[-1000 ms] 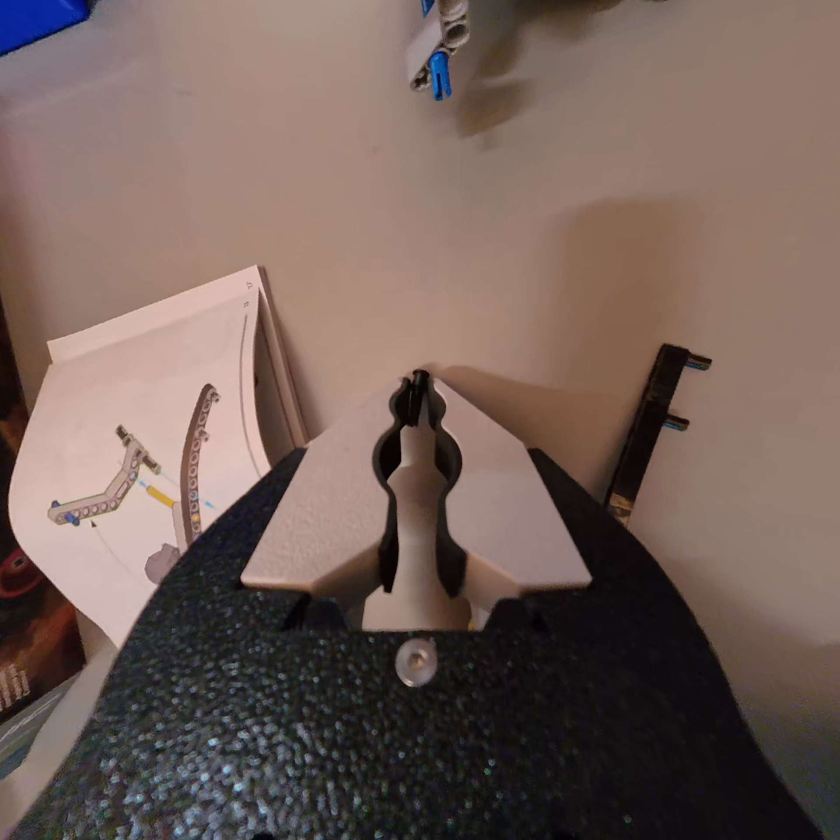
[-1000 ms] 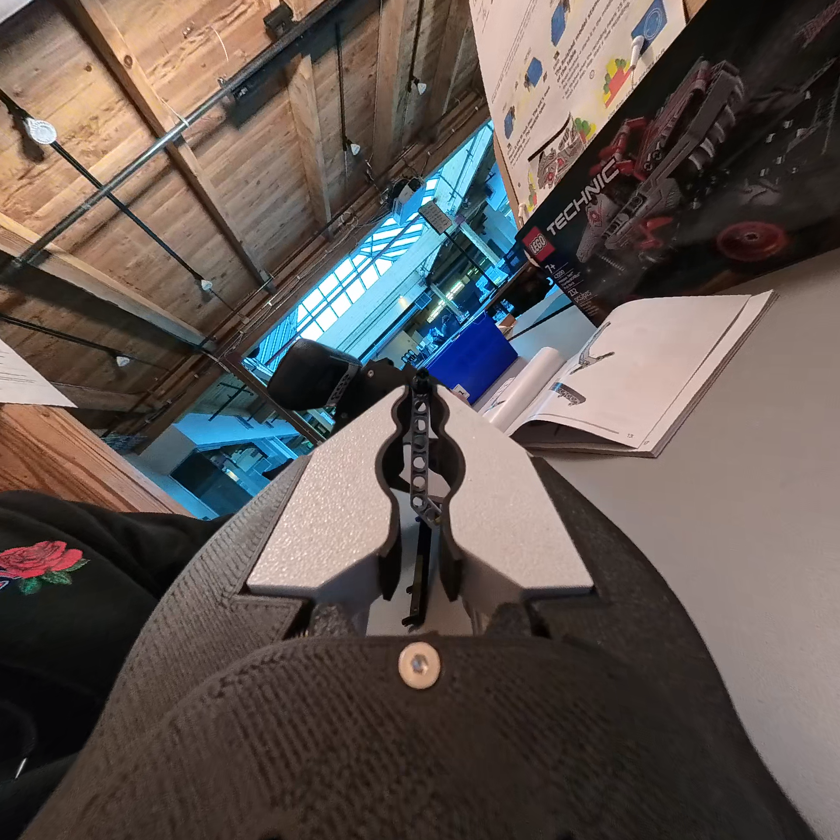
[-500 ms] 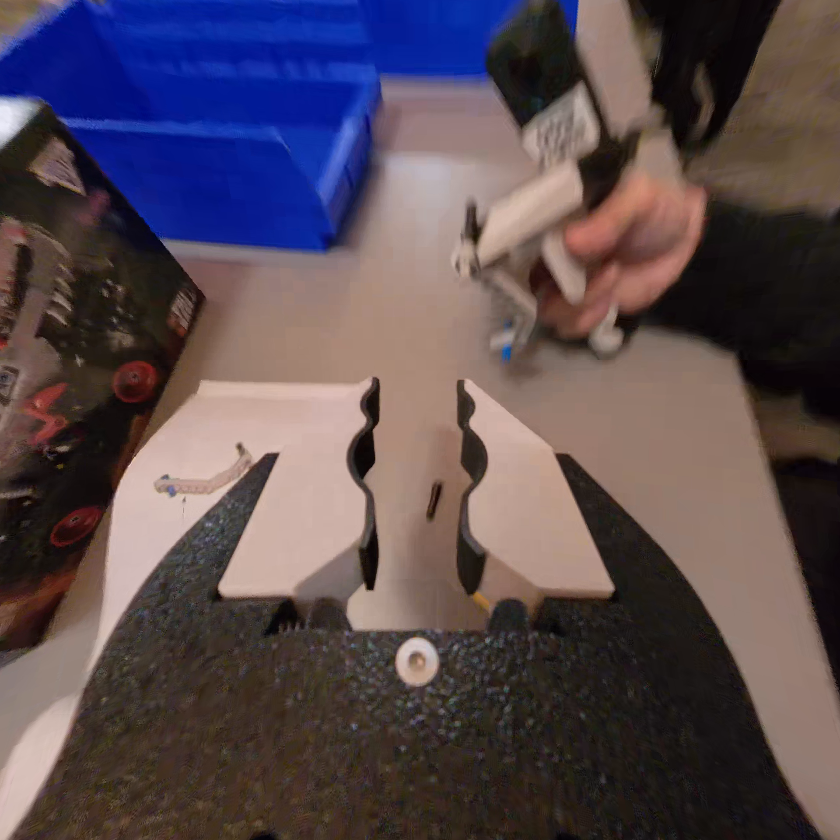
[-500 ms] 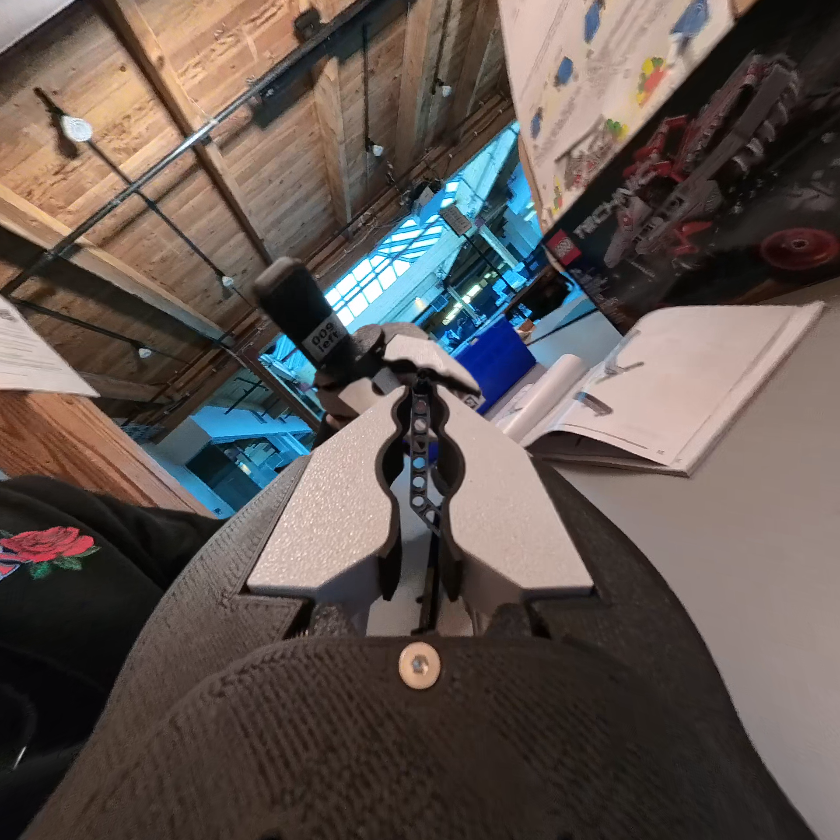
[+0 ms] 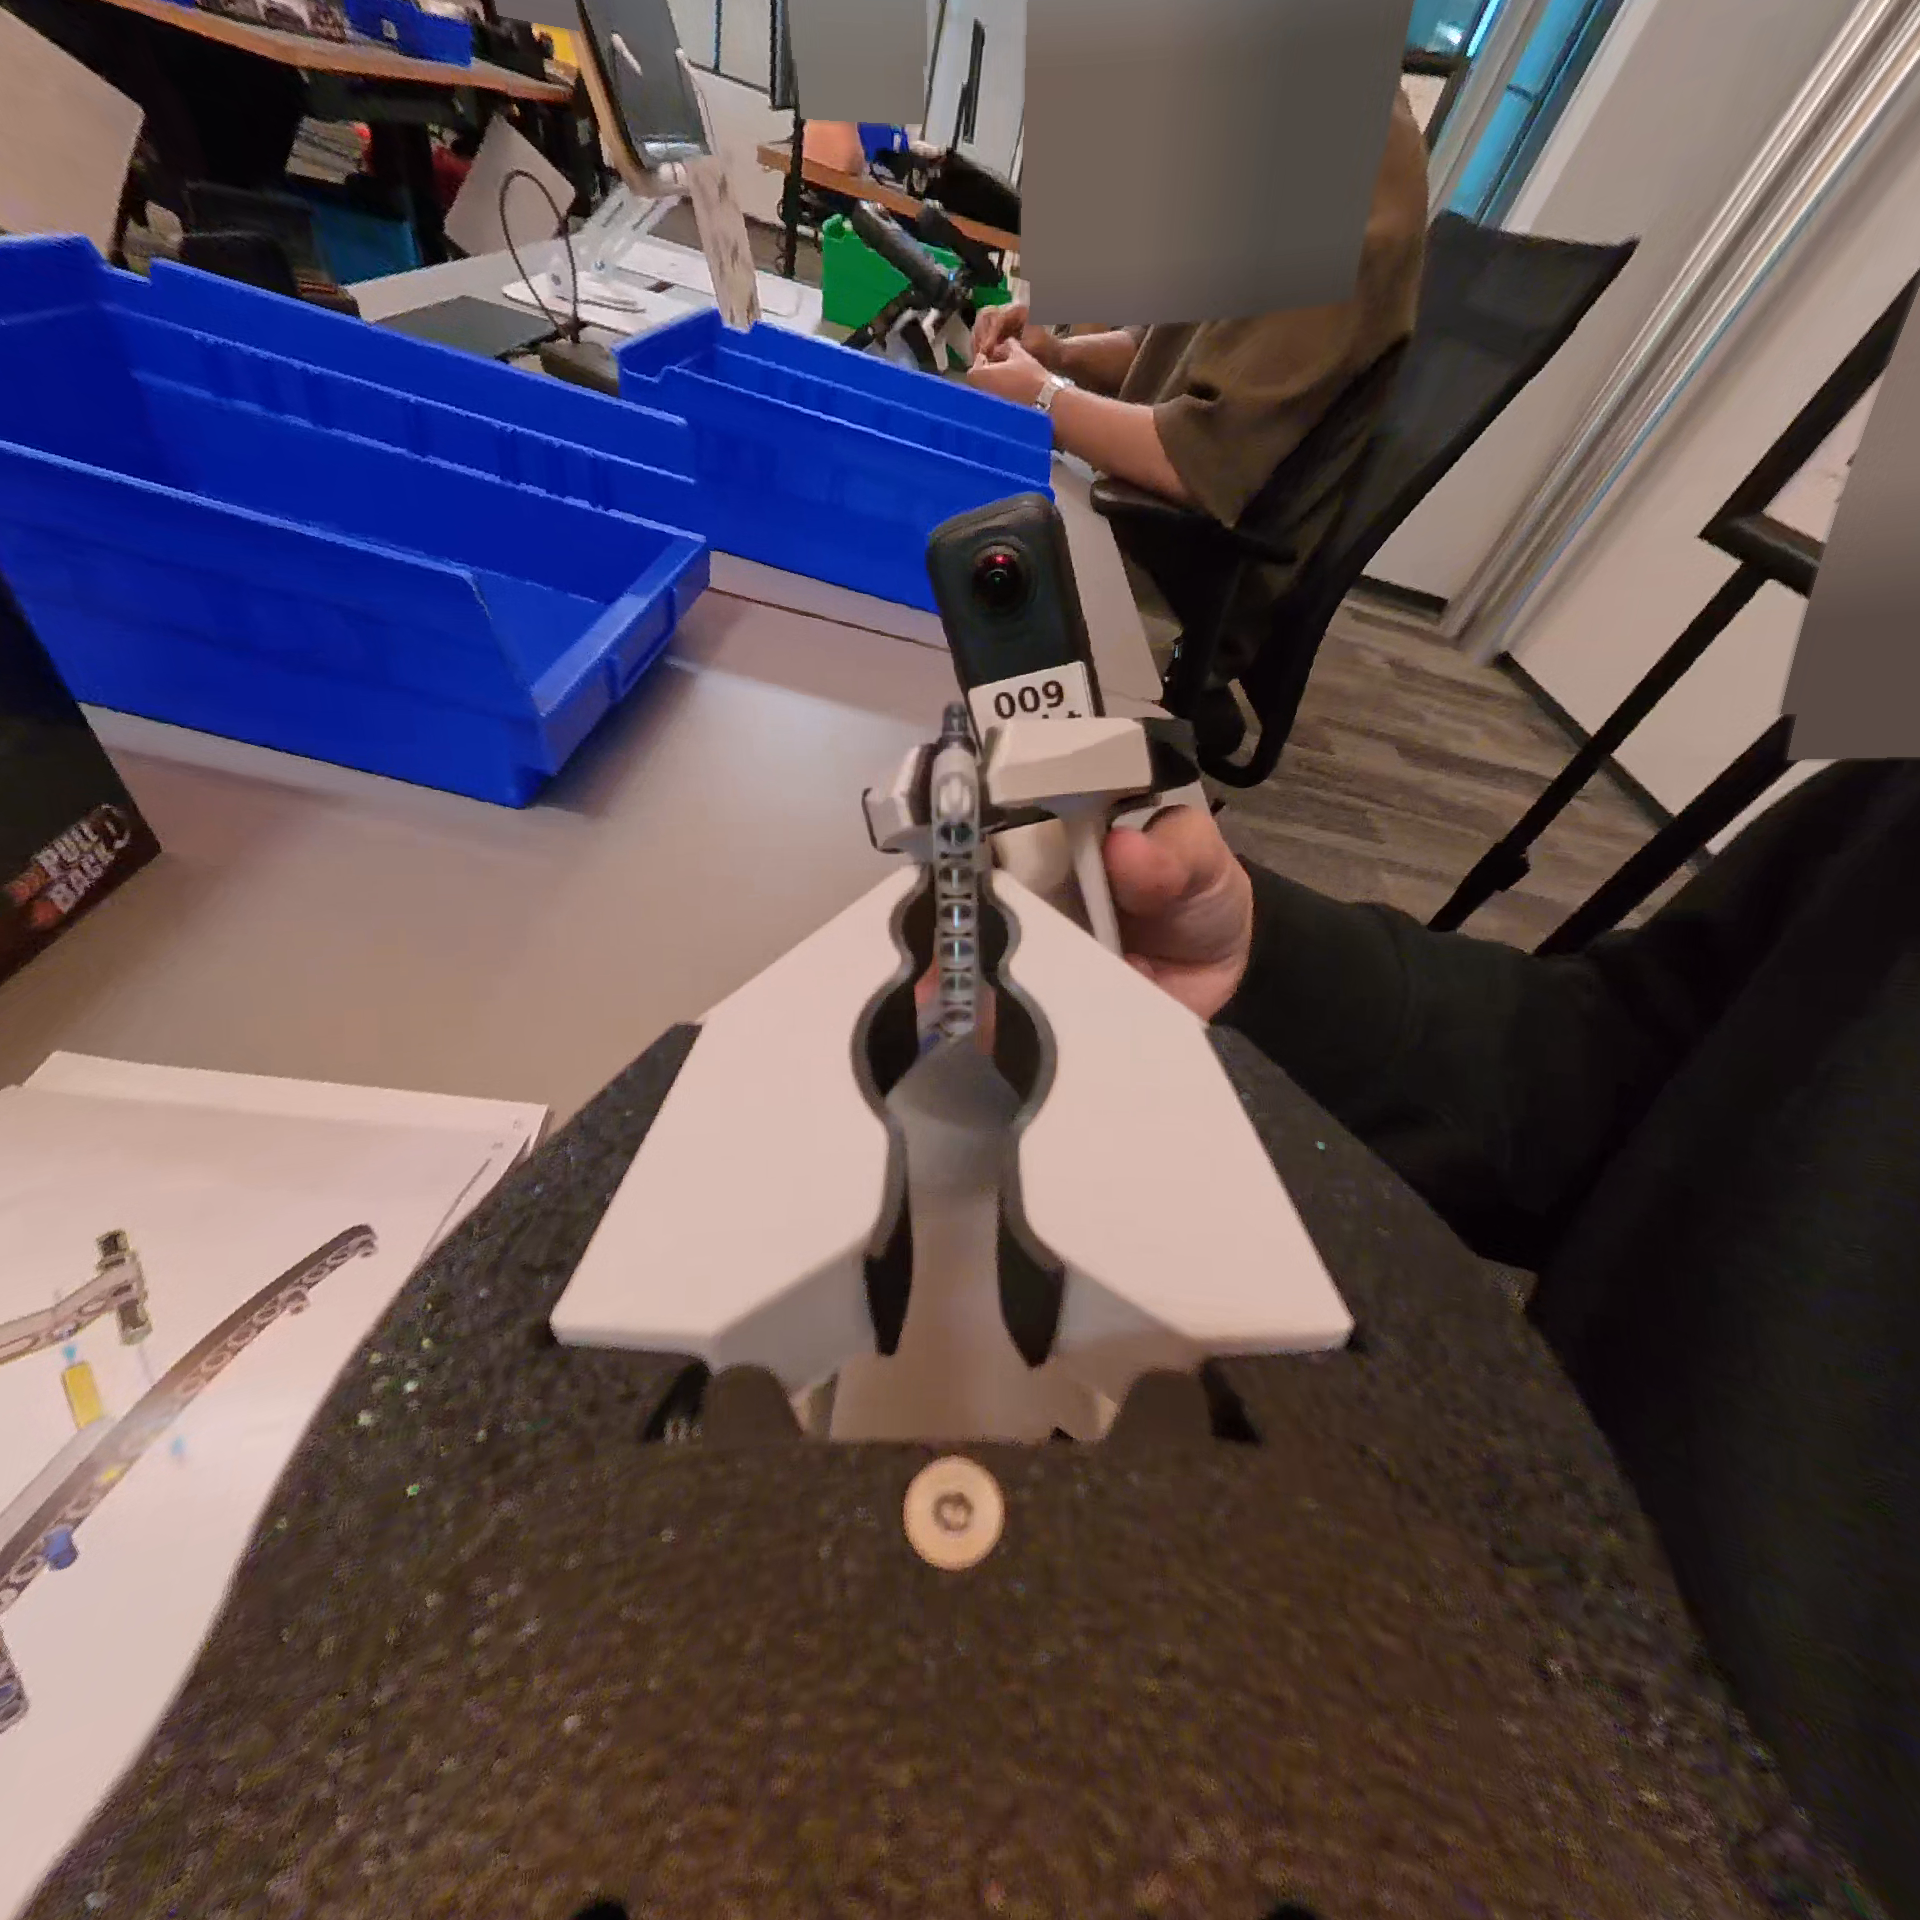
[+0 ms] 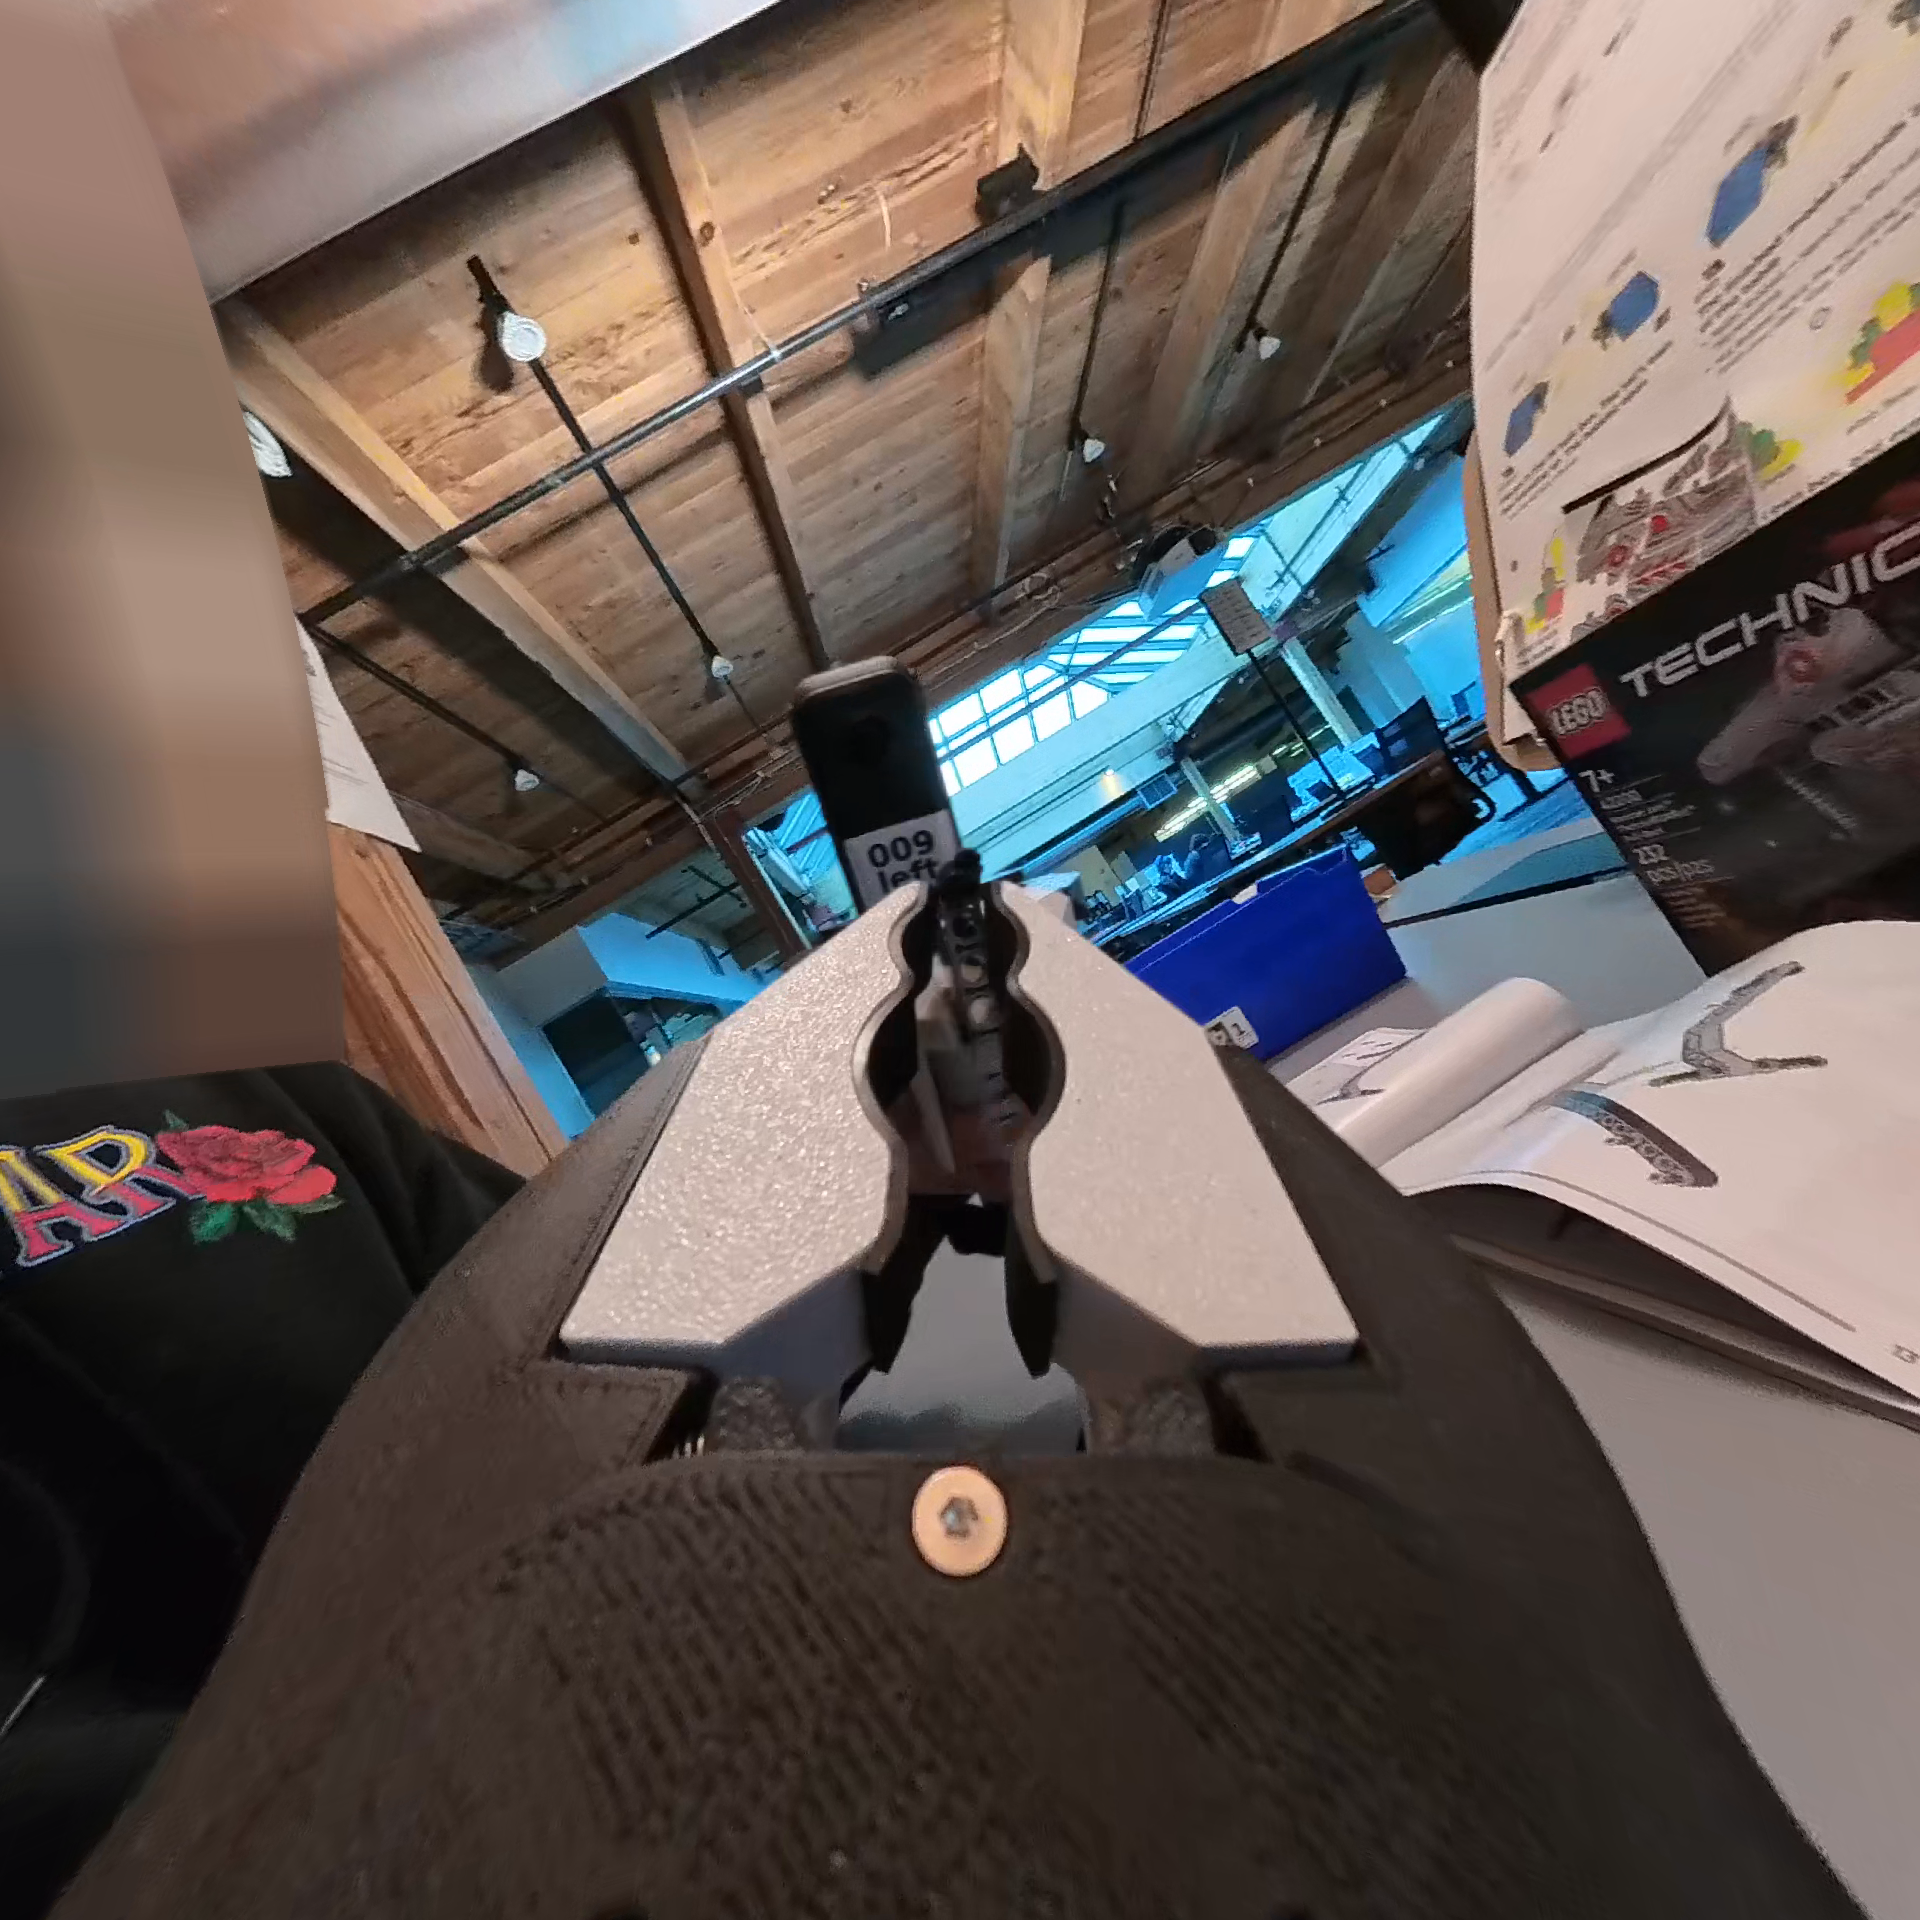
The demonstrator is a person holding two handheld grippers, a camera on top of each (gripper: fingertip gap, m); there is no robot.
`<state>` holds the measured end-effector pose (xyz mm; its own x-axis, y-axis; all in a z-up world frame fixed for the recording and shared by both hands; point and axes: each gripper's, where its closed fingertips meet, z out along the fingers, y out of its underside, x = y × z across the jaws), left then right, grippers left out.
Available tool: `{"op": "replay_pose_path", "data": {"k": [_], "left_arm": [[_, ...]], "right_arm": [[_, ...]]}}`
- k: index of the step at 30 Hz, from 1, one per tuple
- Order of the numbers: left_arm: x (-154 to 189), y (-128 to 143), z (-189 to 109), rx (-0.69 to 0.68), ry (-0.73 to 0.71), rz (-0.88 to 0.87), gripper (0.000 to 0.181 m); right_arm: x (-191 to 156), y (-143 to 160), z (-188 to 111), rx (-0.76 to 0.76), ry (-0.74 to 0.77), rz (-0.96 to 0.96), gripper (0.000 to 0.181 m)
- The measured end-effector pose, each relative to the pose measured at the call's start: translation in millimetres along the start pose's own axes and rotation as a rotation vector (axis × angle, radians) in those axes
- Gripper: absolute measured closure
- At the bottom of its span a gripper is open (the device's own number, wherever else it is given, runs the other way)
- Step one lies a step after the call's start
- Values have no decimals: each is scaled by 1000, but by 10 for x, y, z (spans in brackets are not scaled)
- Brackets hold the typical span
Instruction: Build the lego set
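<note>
At far left on the grey table (image 5: 436, 935), blue bins (image 5: 343, 540) stand beyond the open instruction booklet (image 5: 208, 1247). Near the middle, the left gripper (image 5: 954, 914) has its jaws pressed together on a grey holed beam (image 5: 956, 914), which reaches toward the right gripper (image 5: 971, 790) facing it. To the right, a hand (image 5: 1174, 914) holds that gripper, whose jaws pinch a black holed beam (image 6: 971, 977). Far right in the right wrist view, the lego box (image 6: 1745, 748) stands behind the booklet.
</note>
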<state>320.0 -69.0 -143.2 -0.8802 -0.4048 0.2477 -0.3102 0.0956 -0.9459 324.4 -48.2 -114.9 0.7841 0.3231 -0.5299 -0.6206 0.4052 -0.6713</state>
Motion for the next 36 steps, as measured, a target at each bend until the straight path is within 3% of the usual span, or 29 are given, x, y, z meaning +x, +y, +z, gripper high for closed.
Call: {"op": "replay_pose_path", "data": {"k": [1,4,10,12,14,25,29,32,36], "left_arm": [[-14,-22,-22,22,0,-10,176],[19,-82,-95,93,53,-61,176],[18,37,-106,29,41,-16,176],[20,92,-105,-10,40,4,176],[46,145,-110,-48,48,30,176],[124,312,-156,-138,96,66,176],[118,335,-166,-143,97,64,176],[135,345,-184,-138,118,56,176],[118,367,-194,-138,112,63,176]], "right_arm": [[3,-11,-13,-5,6,5,175],[55,-126,-115,33,61,-30,179],[27,-1,-137,-88,73,-38,158],[-18,63,-126,-143,60,-68,162],[-16,108,-138,-194,81,-119,180],[-72,351,-135,-395,100,-281,171],[-70,335,-96,-374,103,-293,165],[-63,344,-95,-377,99,-291,176],[-53,377,-85,-413,105,-371,177]]}}
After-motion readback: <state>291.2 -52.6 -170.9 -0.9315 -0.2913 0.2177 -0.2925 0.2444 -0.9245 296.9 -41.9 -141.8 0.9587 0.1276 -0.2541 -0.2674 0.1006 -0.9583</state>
